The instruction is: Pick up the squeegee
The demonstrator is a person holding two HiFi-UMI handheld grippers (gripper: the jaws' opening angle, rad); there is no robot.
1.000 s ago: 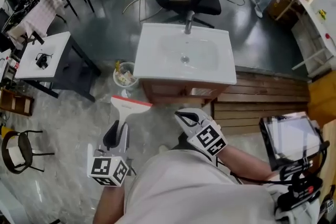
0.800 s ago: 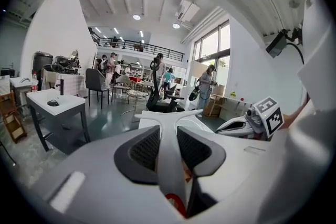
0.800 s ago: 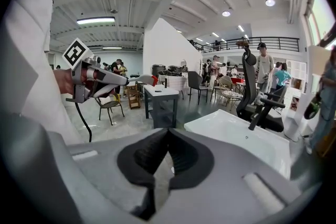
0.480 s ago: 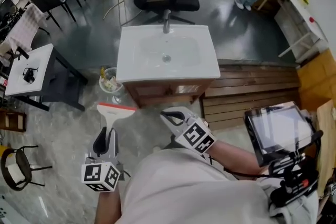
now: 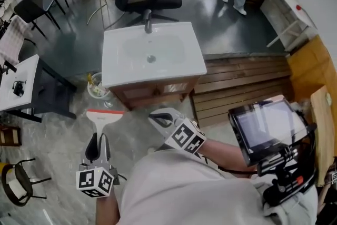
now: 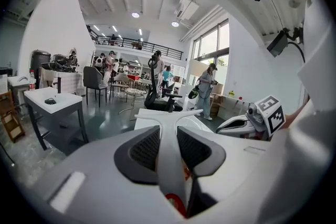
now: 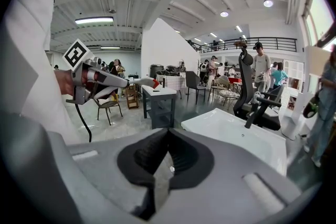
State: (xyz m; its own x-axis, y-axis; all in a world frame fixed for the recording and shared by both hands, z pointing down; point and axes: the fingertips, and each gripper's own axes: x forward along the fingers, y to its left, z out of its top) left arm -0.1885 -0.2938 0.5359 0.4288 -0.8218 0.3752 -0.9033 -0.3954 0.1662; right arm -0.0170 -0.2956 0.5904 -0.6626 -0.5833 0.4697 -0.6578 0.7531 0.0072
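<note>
Still clamped on the squeegee point(image 5: 103, 116), the left gripper point(image 5: 98, 140) carries it as it did a second ago: the white handle runs between the two jaws, which press on it from both sides, and the red-edged blade sticks out crosswise on the far end, in the air above the pale floor point(image 5: 58, 129). The right gripper point(image 5: 158, 119) stays clenched with nothing in it, pads together, just right of the squeegee and apart from it. Neither gripper has shifted against the other. What has changed is the head view itself: the sink point(image 5: 113, 74) and everything round it have slid to the left, and the tablet point(image 5: 266, 126) at the near right now shows more fully.

The blade's right tip hangs near the near-left corner of the sink's wooden cabinet point(image 5: 158, 91) without touching it. A small bin point(image 5: 96, 87) stands just beyond the blade, between the cabinet and a white table point(image 5: 16, 89) at the far left. Open floor lies left of the left gripper, bounded by a chair point(image 5: 16, 187) at the near left. Wooden steps point(image 5: 242, 87) fill the right side beyond the right gripper.
</note>
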